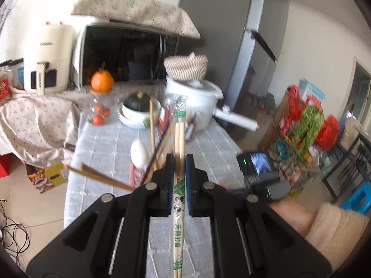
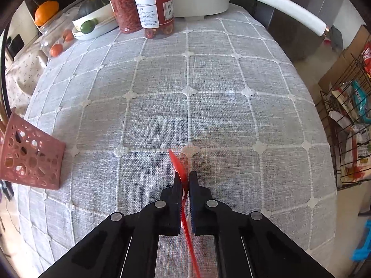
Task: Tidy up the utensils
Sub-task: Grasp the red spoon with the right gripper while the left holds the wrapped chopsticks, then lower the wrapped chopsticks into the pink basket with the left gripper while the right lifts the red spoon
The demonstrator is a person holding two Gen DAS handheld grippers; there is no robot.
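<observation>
We see the left gripper [image 1: 179, 162] clamped on a wrapped pair of chopsticks [image 1: 179, 139], sticking out past the fingertips above the table [image 1: 104, 143]. Right gripper [image 2: 185, 178] pinches a red utensil [image 2: 177, 162], tip touching the tablecloth [image 2: 208, 81] mid-table; pink holder [image 2: 30, 157] at left edge.

Grey checked tablecloth [image 2: 208, 81]; red utensil [image 2: 179, 169]; pink holder [image 2: 32, 157].

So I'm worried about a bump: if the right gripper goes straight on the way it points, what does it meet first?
Most likely the tablecloth: the right gripper, shut on a red utensil, points steeply down at bare cloth.
</observation>
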